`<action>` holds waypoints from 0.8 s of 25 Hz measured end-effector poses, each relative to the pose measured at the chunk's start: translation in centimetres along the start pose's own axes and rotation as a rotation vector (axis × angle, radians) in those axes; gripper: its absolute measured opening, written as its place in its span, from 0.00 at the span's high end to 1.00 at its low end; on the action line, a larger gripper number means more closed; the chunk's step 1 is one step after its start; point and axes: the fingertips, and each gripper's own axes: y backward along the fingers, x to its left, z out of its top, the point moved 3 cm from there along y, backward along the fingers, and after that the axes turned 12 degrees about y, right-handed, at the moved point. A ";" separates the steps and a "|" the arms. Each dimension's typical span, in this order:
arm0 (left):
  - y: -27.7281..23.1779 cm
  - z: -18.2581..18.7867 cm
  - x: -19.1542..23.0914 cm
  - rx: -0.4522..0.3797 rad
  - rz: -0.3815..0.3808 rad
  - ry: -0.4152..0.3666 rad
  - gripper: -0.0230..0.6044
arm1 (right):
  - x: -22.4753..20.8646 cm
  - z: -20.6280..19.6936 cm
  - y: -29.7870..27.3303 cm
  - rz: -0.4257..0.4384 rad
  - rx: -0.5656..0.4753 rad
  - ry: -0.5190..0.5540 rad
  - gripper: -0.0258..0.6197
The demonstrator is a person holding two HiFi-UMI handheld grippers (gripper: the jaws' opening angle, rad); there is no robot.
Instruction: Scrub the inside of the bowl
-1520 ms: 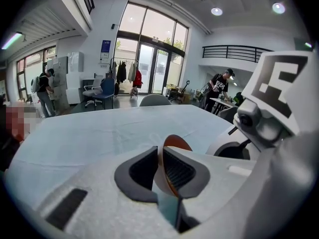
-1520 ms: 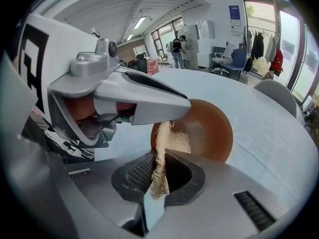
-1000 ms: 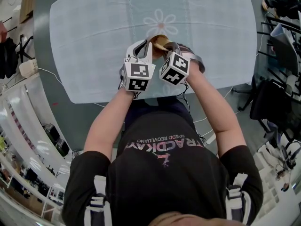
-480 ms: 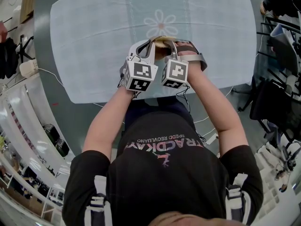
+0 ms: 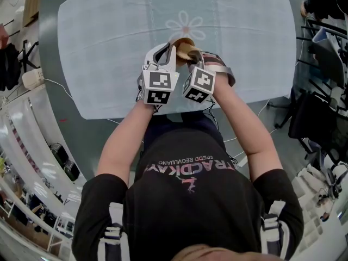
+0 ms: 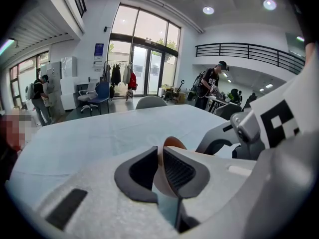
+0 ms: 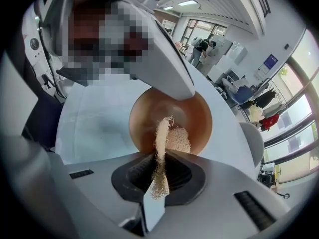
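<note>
A small brown bowl [image 5: 185, 47] is held up over the table, close to its near edge. My left gripper [image 5: 169, 51] is shut on the bowl's rim, and the thin rim [image 6: 171, 143] shows between its pads. In the right gripper view the bowl [image 7: 192, 114] opens toward the camera. My right gripper [image 7: 160, 167] is shut on a pale fibrous scrub pad [image 7: 162, 148]. The pad's far end lies against the bowl's inner wall. In the head view my right gripper [image 5: 191, 56] sits just right of the left one, their marker cubes nearly touching.
The table [image 5: 109, 48] carries a pale blue cloth with a flower print [image 5: 185, 26]. Cables and a white box [image 5: 31, 78] lie on the floor at left; dark chairs and bags [image 5: 310, 118] stand at right. People stand far off in the room [image 6: 212, 86].
My right gripper swung to the right and up, then came back left and down with the scrub pad inside the bowl. The left gripper and bowl shifted only slightly.
</note>
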 end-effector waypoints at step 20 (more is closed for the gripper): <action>0.8 0.0 -0.1 -0.012 -0.006 0.101 0.89 | 1.6 3.2 2.2 0.227 -0.247 -0.310 0.91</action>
